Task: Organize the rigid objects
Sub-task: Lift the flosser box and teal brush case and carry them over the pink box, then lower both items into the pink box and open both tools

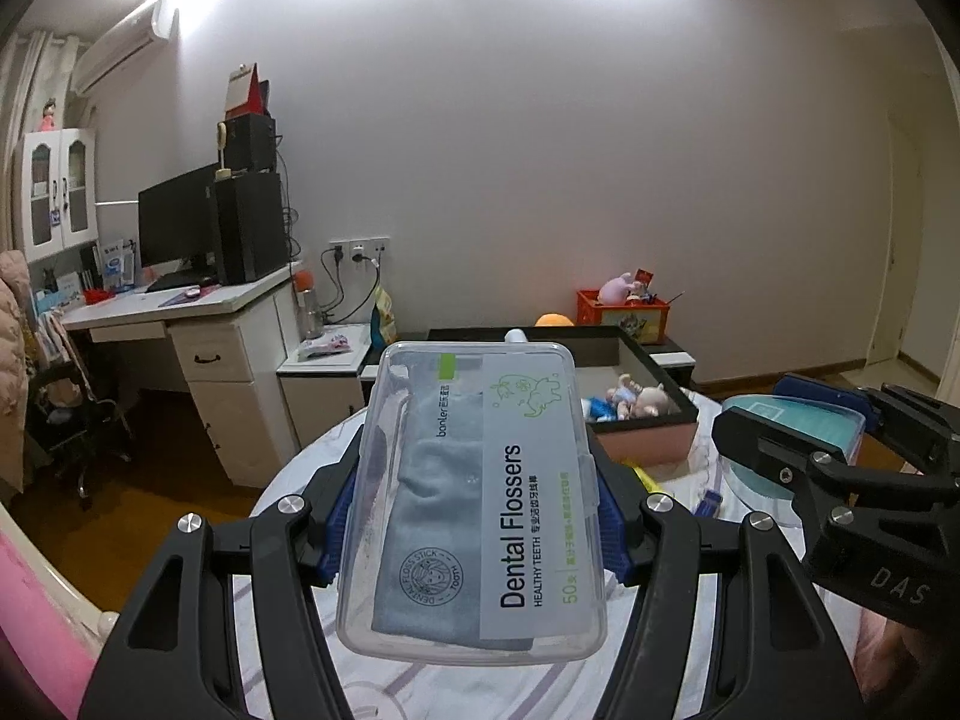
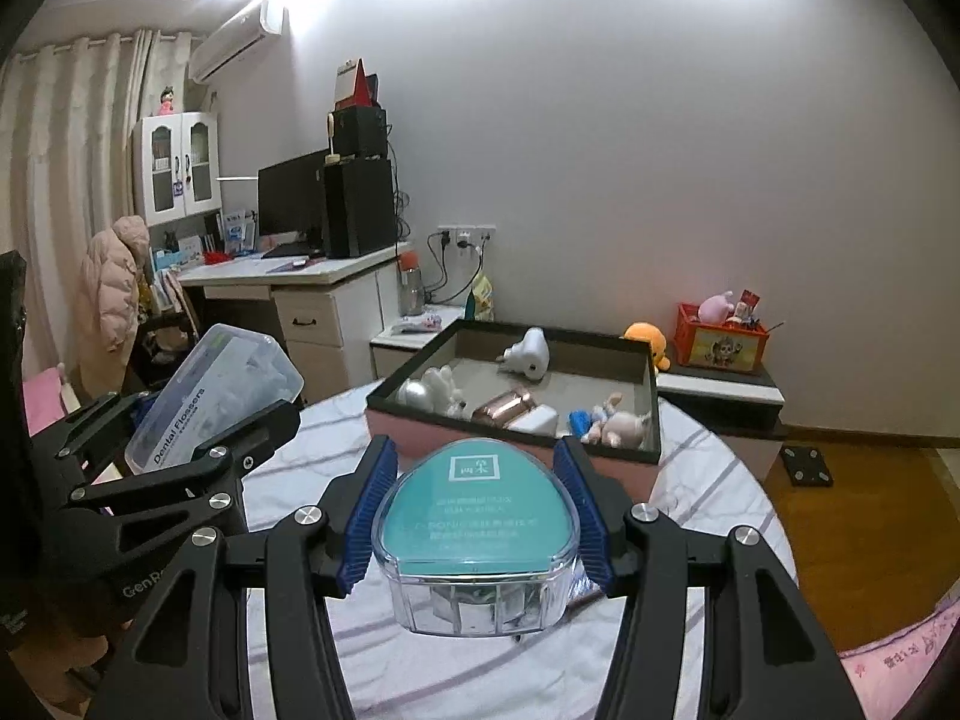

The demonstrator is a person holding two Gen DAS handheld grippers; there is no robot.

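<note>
My left gripper [image 1: 474, 516] is shut on a clear dental flosser box [image 1: 480, 498] with a white label, held above the round table. It also shows in the right wrist view [image 2: 210, 396]. My right gripper [image 2: 474, 516] is shut on a clear rounded case with a teal lid [image 2: 477, 522], also held above the table; this case shows at the right in the left wrist view [image 1: 792, 444]. A shallow pink box with a dark rim [image 2: 651, 396] stands on the table beyond both grippers and holds several small toys and containers.
The round table [image 2: 708, 492] has a white cloth with grey lines. A yellow item [image 1: 648, 477] and a blue item [image 1: 708, 501] lie on it by the box. A desk with a monitor [image 1: 180, 222] stands at the left. An orange crate [image 2: 720, 345] sits on a low cabinet.
</note>
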